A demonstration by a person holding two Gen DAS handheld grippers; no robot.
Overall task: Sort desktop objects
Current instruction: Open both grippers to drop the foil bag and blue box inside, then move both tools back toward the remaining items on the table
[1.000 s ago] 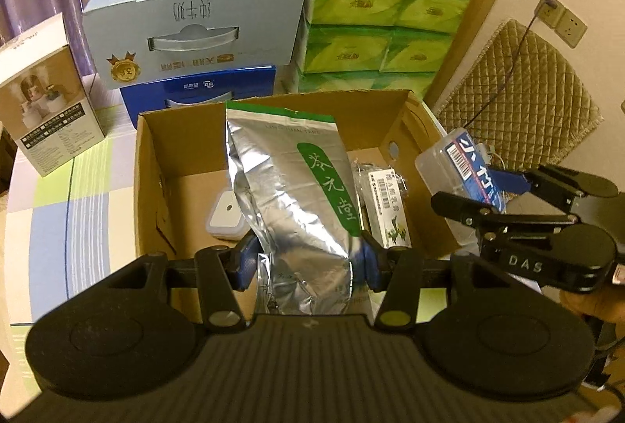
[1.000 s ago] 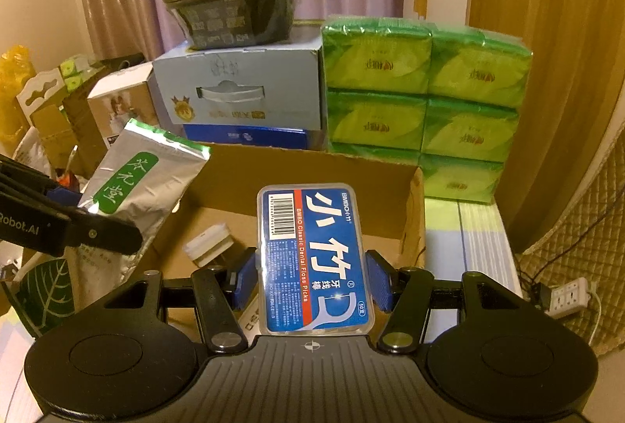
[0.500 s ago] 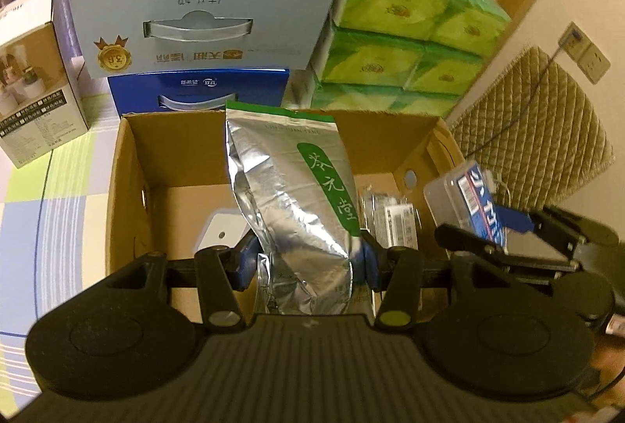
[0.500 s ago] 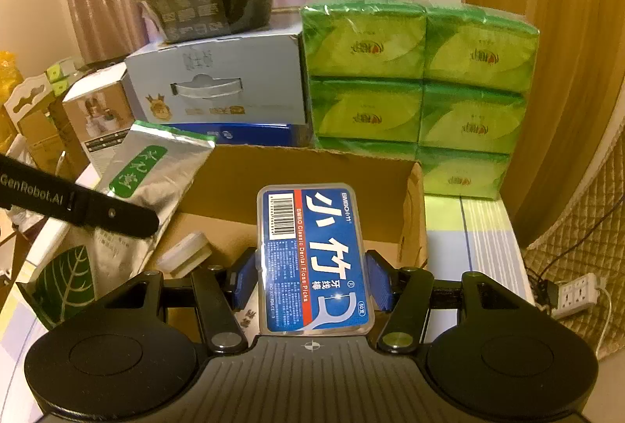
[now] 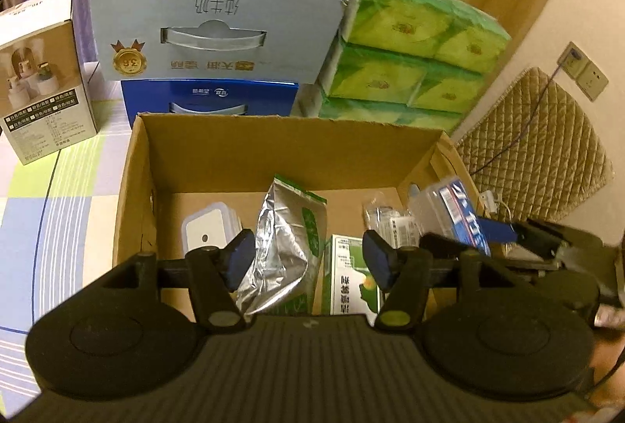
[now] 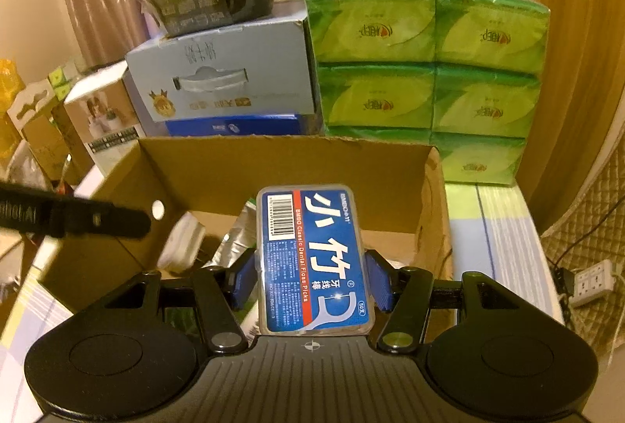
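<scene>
The left gripper (image 5: pixel 308 259) is held wide over the cardboard box (image 5: pixel 281 141), above the foil bag (image 5: pixel 281 251); contact is probably absent. The floss case (image 6: pixel 314 259), label readable only in the right view, is clamped by the right gripper (image 6: pixel 308 282)

A crumpled silver foil pouch with a green label (image 5: pixel 287 247) is seen lying inside the open brown cardboard box (image 5: pixel 273 149), between the spread blue pads of the left gripper (image 5: pixel 308 259) but touched by neither. Just right of it, under that gripper's right pad, a white-and-green printed carton (image 5: pixel 349 278) lies flat. A clear plastic case with a blue dental-floss-pick label (image 6: pixel 314 259) is held upright between the pads of the right gripper (image 6: pixel 310 280), above the box's near right part.
</scene>
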